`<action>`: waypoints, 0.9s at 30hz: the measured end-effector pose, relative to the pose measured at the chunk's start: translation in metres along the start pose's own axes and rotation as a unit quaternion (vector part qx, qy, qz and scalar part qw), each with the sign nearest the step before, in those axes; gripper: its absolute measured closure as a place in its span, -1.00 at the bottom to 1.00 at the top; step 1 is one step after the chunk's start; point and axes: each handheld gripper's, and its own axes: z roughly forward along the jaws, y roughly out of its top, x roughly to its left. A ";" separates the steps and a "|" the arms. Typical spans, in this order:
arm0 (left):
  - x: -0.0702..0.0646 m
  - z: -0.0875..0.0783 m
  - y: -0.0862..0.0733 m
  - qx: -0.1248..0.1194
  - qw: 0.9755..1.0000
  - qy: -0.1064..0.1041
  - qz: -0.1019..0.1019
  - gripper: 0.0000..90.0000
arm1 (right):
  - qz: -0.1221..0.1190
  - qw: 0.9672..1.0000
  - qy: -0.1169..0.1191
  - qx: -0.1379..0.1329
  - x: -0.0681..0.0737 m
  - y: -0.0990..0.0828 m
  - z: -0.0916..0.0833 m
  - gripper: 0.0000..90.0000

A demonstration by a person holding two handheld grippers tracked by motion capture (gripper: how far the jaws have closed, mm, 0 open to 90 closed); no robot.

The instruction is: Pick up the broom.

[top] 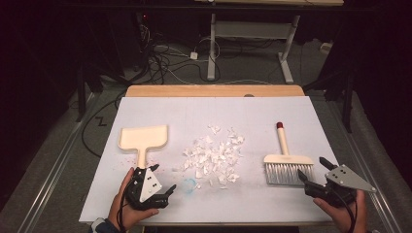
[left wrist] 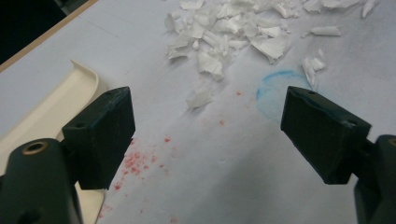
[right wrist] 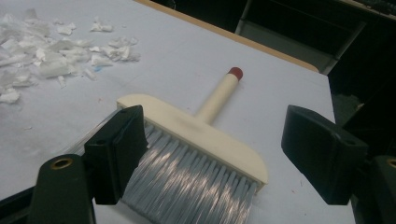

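Observation:
A cream dustpan [top: 144, 137] lies on the left of the white table cover, its handle pointing toward me. My left gripper [top: 163, 178] hovers open just right of that handle's end; in the left gripper view the wide-apart jaws [left wrist: 208, 126] have nothing between them, and the dustpan [left wrist: 56, 107] sits at the left. A pile of torn white paper scraps [top: 214, 155] fills the middle. A cream brush [top: 286, 162] with grey bristles and a red-tipped handle lies at the right. My right gripper [top: 312, 168] is open beside the bristles [right wrist: 187, 186], near the brush head [right wrist: 196, 135].
A faint blue ring mark [left wrist: 275, 93] and red specks [left wrist: 140, 158] stain the cover near the left gripper. The wooden table edge [top: 214, 90] shows at the back, with a desk frame and cables on the floor beyond. Scraps [right wrist: 46, 51] lie left of the brush.

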 end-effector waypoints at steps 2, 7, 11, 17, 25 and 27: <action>0.000 0.001 0.000 0.000 1.000 -0.004 0.002 -0.62 | 0.006 1.000 0.001 -0.006 -0.001 0.000 0.000 -0.49; -0.002 0.001 0.000 -0.001 1.000 -0.006 0.004 -0.62 | 0.002 1.000 0.000 0.006 0.000 0.000 0.003 -0.49; -0.002 0.001 -0.001 0.004 1.000 -0.007 0.008 -0.62 | -0.005 1.000 -0.006 0.012 0.001 0.003 0.005 -0.50; -0.004 0.000 -0.002 0.007 1.000 -0.007 0.011 -0.62 | 0.001 1.000 -0.006 0.013 -0.002 0.006 0.009 -0.50; -0.005 0.004 -0.001 0.015 1.000 -0.011 0.011 -0.62 | 0.000 1.000 -0.012 0.025 -0.010 0.018 0.025 -0.50; -0.006 0.005 -0.002 0.017 1.000 -0.011 0.014 -0.62 | 0.001 0.999 -0.010 0.034 -0.012 0.020 0.031 -0.50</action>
